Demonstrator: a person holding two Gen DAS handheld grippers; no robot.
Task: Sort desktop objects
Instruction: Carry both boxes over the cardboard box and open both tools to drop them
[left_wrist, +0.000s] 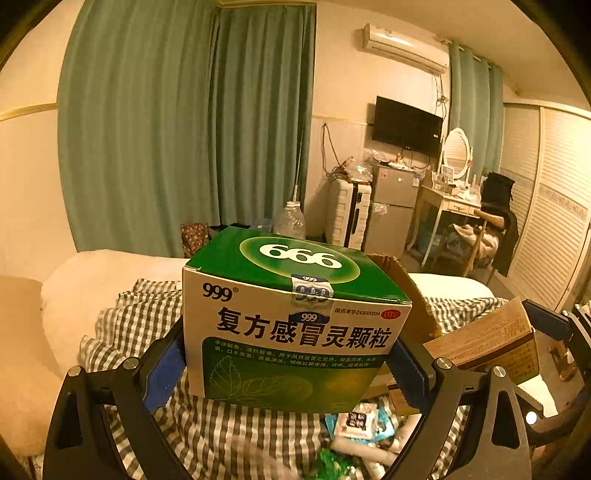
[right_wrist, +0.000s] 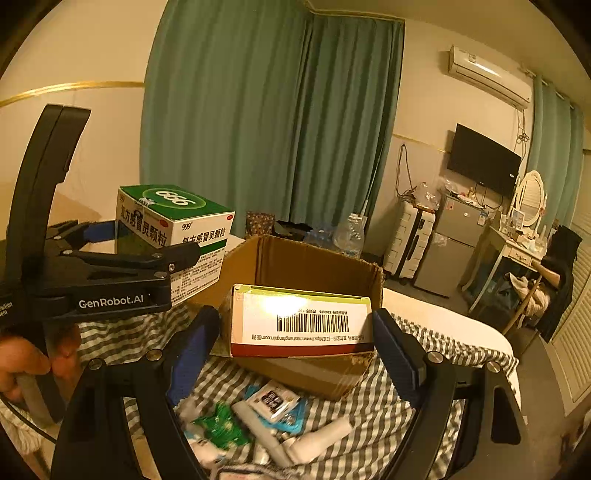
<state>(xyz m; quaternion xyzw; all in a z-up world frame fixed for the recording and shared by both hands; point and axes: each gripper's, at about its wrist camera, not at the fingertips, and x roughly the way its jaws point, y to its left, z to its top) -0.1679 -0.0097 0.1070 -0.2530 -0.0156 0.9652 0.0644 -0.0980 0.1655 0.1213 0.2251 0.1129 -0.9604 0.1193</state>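
The left gripper (left_wrist: 288, 365) clamps the green-and-white 999 medicine box (left_wrist: 295, 325) aloft, its lower edge hiding the pad contact. The right gripper (right_wrist: 295, 347), spread wide, grips a barcoded box (right_wrist: 301, 321) by its ends, just before the open cardboard carton (right_wrist: 295, 266). Sachets (right_wrist: 273, 402) below blur on the checked cloth (right_wrist: 369, 424).
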